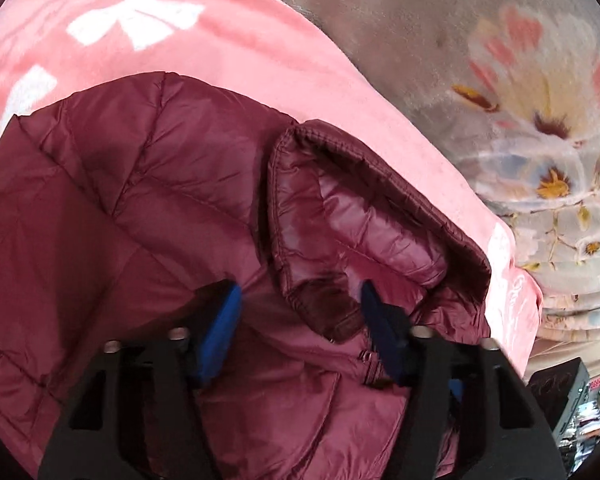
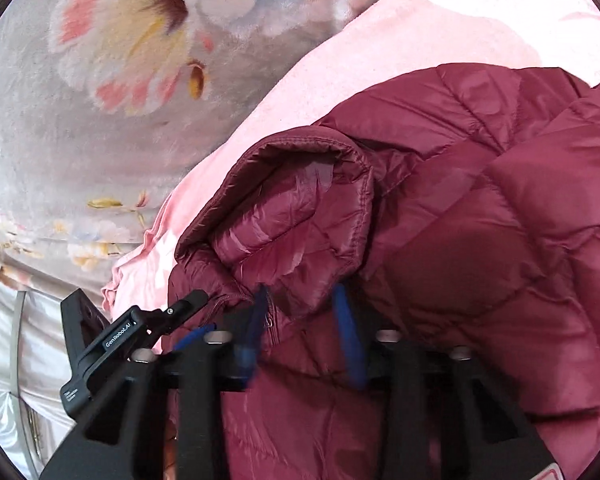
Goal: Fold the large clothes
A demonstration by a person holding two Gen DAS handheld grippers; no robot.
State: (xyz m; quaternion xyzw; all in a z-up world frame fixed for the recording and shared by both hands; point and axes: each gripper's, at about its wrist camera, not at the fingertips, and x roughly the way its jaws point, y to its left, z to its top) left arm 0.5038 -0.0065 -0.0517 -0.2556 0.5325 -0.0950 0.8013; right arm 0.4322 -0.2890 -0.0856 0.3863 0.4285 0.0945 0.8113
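Maroon quilted puffer jacket [image 1: 148,208] lies spread on a pink blanket [image 1: 236,60] with white patches. The blanket lies over a grey fleece cover [image 1: 520,120] printed with large flowers.

Jacket's collar [image 1: 364,216] is turned up, shiny lining showing, near the blanket's edge.

Left gripper [image 1: 300,320]: blue-padded fingers [image 1: 220,320] stand apart over the jacket just below the collar. Nothing clamped; one pad is close by the collar's lower edge, contact unclear.

Right gripper [image 2: 304,320]: blue pads blurred, narrow gap, set at the collar's base near the zipper [image 2: 270,322]. Fabric lies between or behind them; cannot tell whether they pinch it.

In the right wrist view, the left gripper's black body shows at lower left, beside the jacket's edge. White satin-like cloth [image 2: 40,340] lies below the floral cover there.
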